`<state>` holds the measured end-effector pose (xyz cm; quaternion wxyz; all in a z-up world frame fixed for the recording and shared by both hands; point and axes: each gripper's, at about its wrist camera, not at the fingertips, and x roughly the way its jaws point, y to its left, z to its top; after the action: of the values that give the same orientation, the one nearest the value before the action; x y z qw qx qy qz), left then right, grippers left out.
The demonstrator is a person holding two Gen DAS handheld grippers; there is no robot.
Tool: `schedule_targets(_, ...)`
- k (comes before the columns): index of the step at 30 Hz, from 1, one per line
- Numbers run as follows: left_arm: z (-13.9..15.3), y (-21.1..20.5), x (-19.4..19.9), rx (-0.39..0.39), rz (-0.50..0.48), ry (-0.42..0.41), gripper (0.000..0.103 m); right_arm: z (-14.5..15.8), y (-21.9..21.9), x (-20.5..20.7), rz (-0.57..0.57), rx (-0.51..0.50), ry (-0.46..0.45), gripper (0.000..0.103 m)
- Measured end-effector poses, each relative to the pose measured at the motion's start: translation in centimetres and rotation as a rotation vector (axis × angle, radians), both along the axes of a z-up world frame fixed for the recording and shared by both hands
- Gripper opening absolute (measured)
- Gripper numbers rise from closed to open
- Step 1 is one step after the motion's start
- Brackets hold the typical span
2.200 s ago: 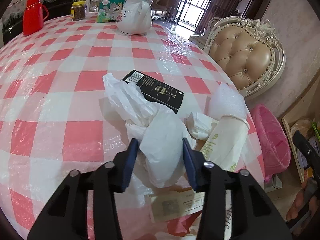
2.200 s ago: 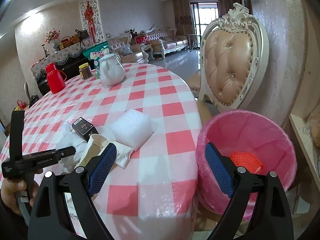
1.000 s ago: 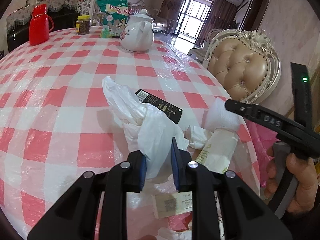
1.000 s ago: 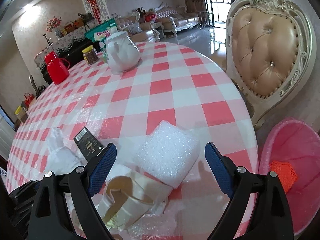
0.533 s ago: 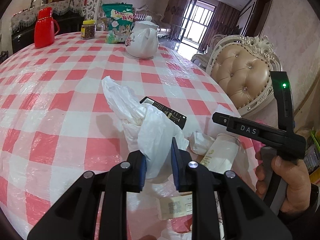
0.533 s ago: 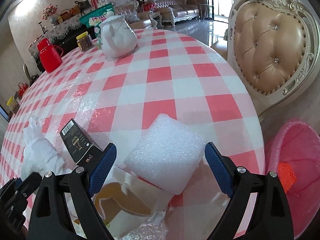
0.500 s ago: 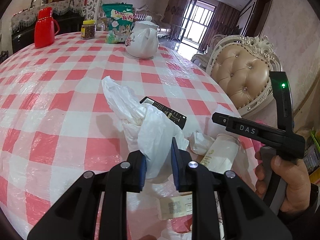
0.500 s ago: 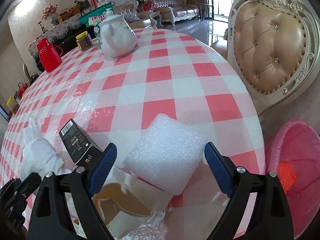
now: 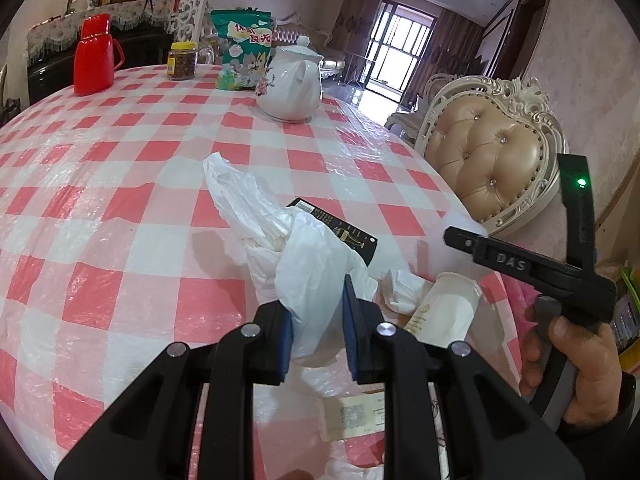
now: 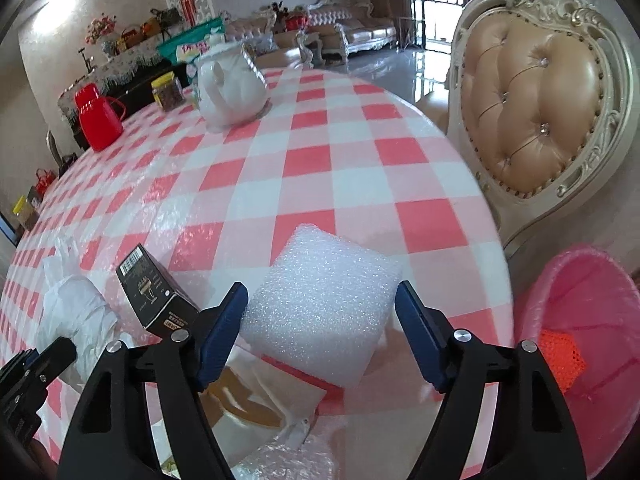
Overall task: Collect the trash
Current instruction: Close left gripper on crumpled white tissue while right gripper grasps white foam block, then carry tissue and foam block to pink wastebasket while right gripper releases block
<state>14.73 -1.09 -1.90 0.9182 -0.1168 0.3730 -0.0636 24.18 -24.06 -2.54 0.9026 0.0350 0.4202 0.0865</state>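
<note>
From my left camera, I see my left tongs [image 9: 316,332] squeezed tight on a white plastic bag [image 9: 308,264]. The bag sits crumpled on the bench [image 9: 120,216], which has a red and white checked cloth. A black box [image 9: 340,232] lies just behind the bag, on its far right side. Near the bag on the right lies a paper cup [image 9: 444,312] on its side, with a crumpled tissue [image 9: 400,288] between the two. A hand [image 9: 580,368] at the right edge holds the other tongs' handle. Far away on the bench stand a white teapot [image 9: 292,84] and a red jug [image 9: 94,56].

From my right camera, my right tongs [image 10: 320,316] are closing around a white foam block [image 10: 324,300]. The block is between the blue pads [image 10: 222,320], but I see a small gap on each side. The block lies near the right edge of the bench [image 10: 320,160]. The pink trash bin [image 10: 580,360] stands to the right, below the bench edge, with something orange inside. The black box [image 10: 156,292] and white plastic bag [image 10: 76,304] lie to the left.
</note>
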Motion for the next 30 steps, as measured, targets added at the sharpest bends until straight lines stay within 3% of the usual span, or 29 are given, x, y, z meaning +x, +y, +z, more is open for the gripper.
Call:
schedule_targets(17,3.0,0.0,-0.4,0.048,0.055,-0.080,0.021,4.4,-7.3,-5.5,-0.076,0.025,-0.167,0.072)
schedule_targets(30,7.4,-7.0,0.5,0.090,-0.055,-0.173,0.021,5.4,-16.3,-9.7,-0.208,0.014,-0.221,0.072)
